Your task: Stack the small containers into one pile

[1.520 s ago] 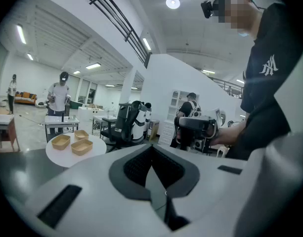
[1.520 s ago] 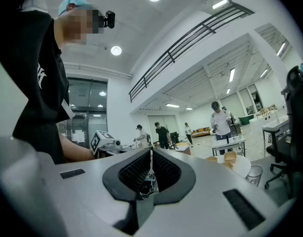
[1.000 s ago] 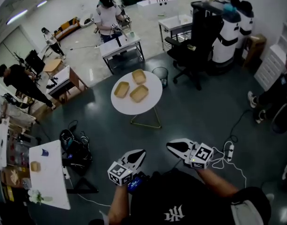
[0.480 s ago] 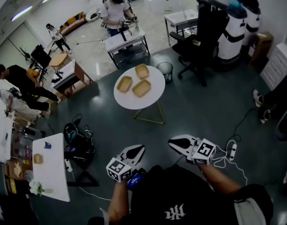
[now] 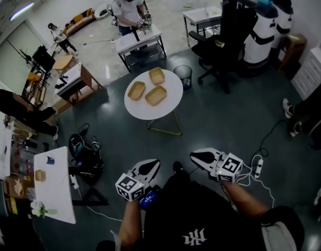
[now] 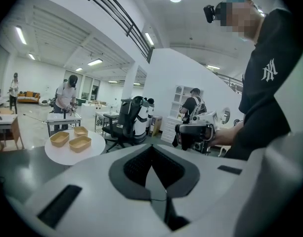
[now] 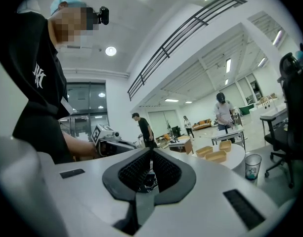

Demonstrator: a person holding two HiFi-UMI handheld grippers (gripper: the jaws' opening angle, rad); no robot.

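Observation:
Three tan small containers (image 5: 136,90) (image 5: 156,76) (image 5: 156,95) lie apart, unstacked, on a round white table (image 5: 150,114) some way ahead of me. The left gripper view shows them far off at its left (image 6: 59,138) (image 6: 80,131) (image 6: 80,143). They are at the right of the right gripper view (image 7: 215,156). My left gripper (image 5: 154,162) and right gripper (image 5: 194,155) are held near my body, far from the table. Both are shut with nothing between their fingers. Each gripper view shows the other gripper, the right one (image 6: 193,132) and the left one (image 7: 111,142).
A black office chair (image 5: 223,41) and a bin (image 5: 183,75) stand beyond the round table. A grey desk (image 5: 139,41) has a person at it. A white table (image 5: 53,192) and a cable pile (image 5: 84,158) are at the left. A power strip (image 5: 256,166) lies on the floor at the right.
The room has slid upward in the head view and both grippers sit slightly lower. A shoe now shows on the floor between them. The jaws stay shut.

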